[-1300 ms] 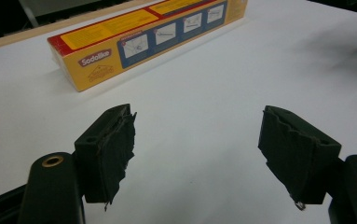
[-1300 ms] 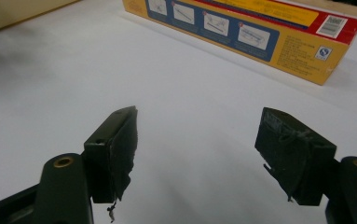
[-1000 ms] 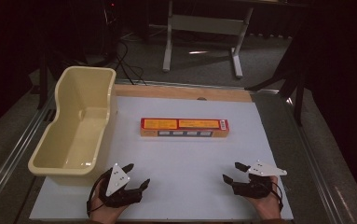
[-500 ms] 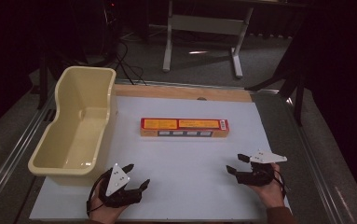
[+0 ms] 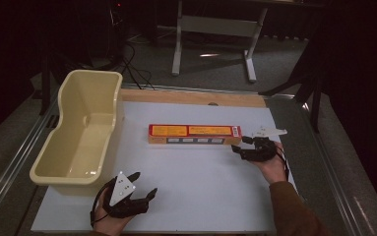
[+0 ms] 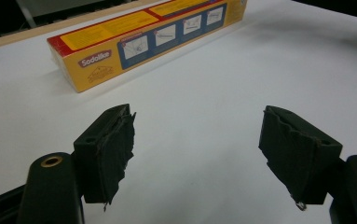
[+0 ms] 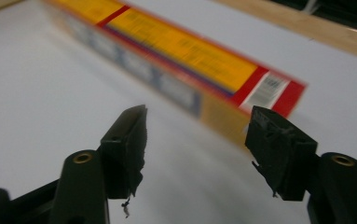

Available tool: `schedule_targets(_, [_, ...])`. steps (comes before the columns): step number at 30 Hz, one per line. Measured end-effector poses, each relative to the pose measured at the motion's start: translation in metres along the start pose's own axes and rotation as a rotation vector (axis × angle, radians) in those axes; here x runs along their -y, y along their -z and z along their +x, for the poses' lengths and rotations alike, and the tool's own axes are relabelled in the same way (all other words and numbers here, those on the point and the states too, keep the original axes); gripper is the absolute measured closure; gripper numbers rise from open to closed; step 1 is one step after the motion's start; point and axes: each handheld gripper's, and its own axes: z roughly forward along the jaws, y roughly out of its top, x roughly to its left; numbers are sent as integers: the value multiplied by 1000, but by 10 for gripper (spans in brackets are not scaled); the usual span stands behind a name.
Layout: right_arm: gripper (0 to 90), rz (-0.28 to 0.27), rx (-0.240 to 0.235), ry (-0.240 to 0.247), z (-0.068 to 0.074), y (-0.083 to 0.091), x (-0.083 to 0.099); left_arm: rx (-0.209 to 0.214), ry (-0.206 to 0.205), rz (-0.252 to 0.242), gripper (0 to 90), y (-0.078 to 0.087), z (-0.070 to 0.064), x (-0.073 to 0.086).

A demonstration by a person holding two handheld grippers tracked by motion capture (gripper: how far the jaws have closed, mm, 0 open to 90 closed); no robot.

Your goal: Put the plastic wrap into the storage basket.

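- Far left, a cream plastic tub with rounded corners and a glossy inside stands on the left edge of the white surface; its long side runs near to far.
- Near and just right of the tub's near end, the left gripper rests low over the surface in the person's left hand, a grey three-cornered plate on top. In the left gripper view its two black jaws, their padding rough and frayed at the edges, stand wide apart with nothing but bare surface between them.
- In the middle of the surface lies a long, slim cardboard box, flat on its broad face, its long axis running left to right. Its top is yellow-orange with red bands; the side facing the person is dark blue with small white picture panels, and the left end reads "Sodolike" in the left gripper view.
- At the right, the right gripper points left at the box's right end, just beside it; I cannot tell if it touches. Its jaws are spread wide and hold nothing, the box's barcoded end blurred beyond them.
- A strip of bare wood edges the far side.
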Motion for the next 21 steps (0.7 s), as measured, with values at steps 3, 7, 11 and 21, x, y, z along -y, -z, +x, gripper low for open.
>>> schedule_targets(3, [525,-12,18,-45,-15,-8,-10,4,2,1,259,-1,0,0])
schedule_targets(7, [713,-7,58,-101,-30,-21,-21,11,0,3,260,-2,-1,0])
schedule_targets(11, [897,27,133,-146,-42,-38,-30,16,-5,11,260,-6,-3,0])
schedule_targets(21, [898,143,240,-156,-49,-75,-49,27,-5,-4,264,-5,-3,-1])
